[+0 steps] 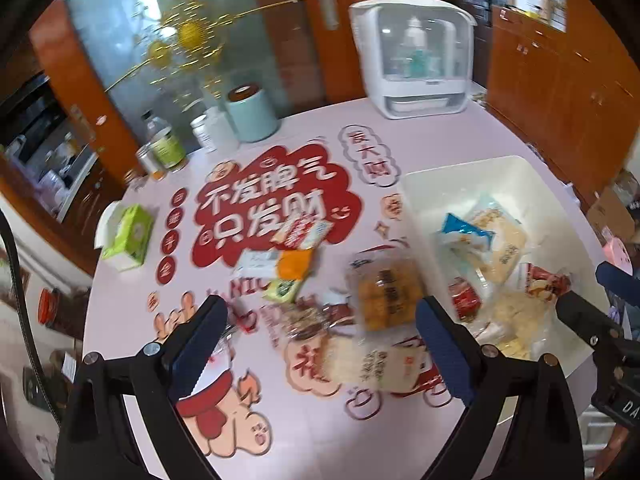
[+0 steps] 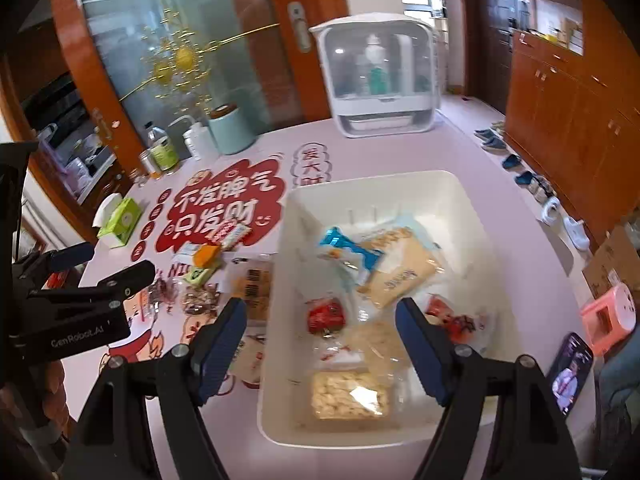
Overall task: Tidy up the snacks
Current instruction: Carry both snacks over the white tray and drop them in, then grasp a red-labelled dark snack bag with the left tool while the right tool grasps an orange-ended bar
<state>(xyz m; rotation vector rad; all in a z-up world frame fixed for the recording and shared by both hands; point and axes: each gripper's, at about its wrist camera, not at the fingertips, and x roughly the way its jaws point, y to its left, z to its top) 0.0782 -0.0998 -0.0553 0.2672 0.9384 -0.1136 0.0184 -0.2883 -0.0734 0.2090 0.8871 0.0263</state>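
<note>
Over the pink printed desk (image 1: 304, 432), in the left wrist view, the left hand-held gripper (image 1: 322, 346) hangs with its jaws spread wide and nothing between the pads. Below and ahead of it lie the snacks not yet sorted: a clear pack of golden cakes (image 1: 386, 294) just ahead of the right-hand jaw, a pale wafer packet (image 1: 370, 364) nearer the camera and lying between the two jaws as seen from above, a small brown-wrapped sweet (image 1: 308, 318) beside them, and further off an orange packet (image 1: 296, 264) and a red-and-white packet (image 1: 304, 234). The white bin (image 1: 472, 176) stands just to the right of this group, already holding several packs. I judge the step in hand to be the choice of the next loose snack; the next move calls for lowering onto one packet, most likely the cakes or the wafers, and closing on its edge without dragging its neighbours. The picture is blurred, so exact contact cannot be told.

In the right wrist view, the right hand-held gripper (image 2: 322, 342) is likewise spread and empty, poised above the white bin. Inside lie a blue-and-white bag (image 2: 352, 252), a beige packet (image 2: 400, 272), a red sweet (image 2: 326, 316) and a clear tray of pale biscuits (image 2: 348, 396), all below the jaws and untouched. The left hand-held gripper shows at the left edge, over the loose snacks. About half the snacks seem stowed.
</note>
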